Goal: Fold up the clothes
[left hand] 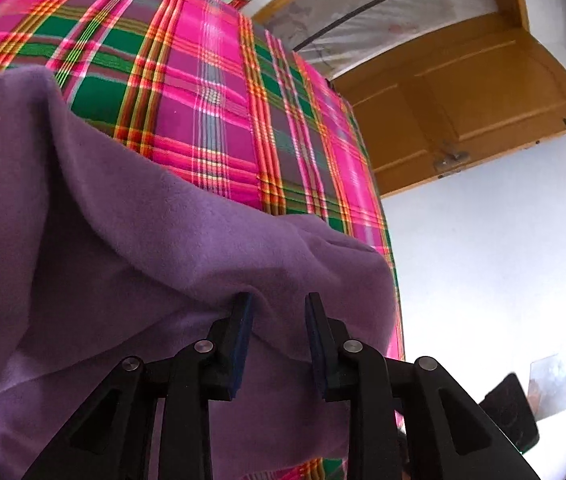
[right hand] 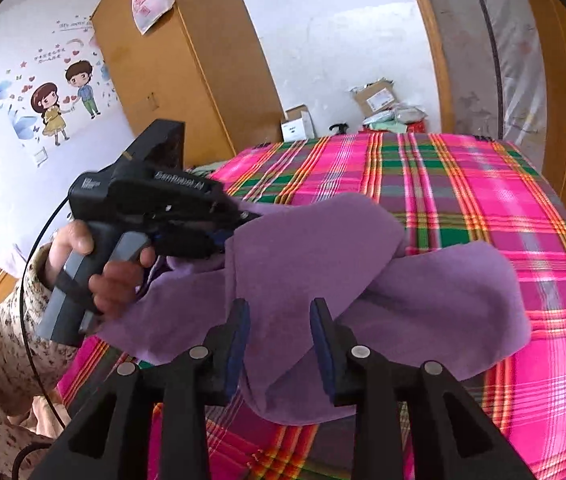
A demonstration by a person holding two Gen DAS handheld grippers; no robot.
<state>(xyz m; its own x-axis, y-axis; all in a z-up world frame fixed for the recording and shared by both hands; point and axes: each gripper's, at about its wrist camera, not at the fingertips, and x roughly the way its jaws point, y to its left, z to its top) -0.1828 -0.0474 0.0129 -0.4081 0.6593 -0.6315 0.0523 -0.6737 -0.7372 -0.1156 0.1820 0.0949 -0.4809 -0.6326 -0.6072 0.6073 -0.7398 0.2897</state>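
Lying bunched on the plaid bedsheet (right hand: 483, 184) is the purple garment (right hand: 323, 248), a soft fleece-like piece with rounded folds, near the bed edge where the person is standing.

The left gripper (right hand: 243, 216), seen from the right wrist camera, is reaching in from the left side, and its tips are meeting the upper left edge of the garment. They are looking closed on the cloth there, but in the left wrist view the 2 fingers (left hand: 243, 320) are standing apart with fabric draped over and between them, so I cannot tell if this gripper is really pinching the cloth.

The right gripper (right hand: 279, 344) is hovering at the near edge of the garment with its fingers wide apart and holding nothing; the cloth is lying just in front of and below them.

The long axis of the garment is running from lower left to upper right across the bed. The right gripper is nearer to the near hem, the left one to the far left edge. Whether this bunching belongs to spreading out or to a fold already in progress, the pictures are not settling.
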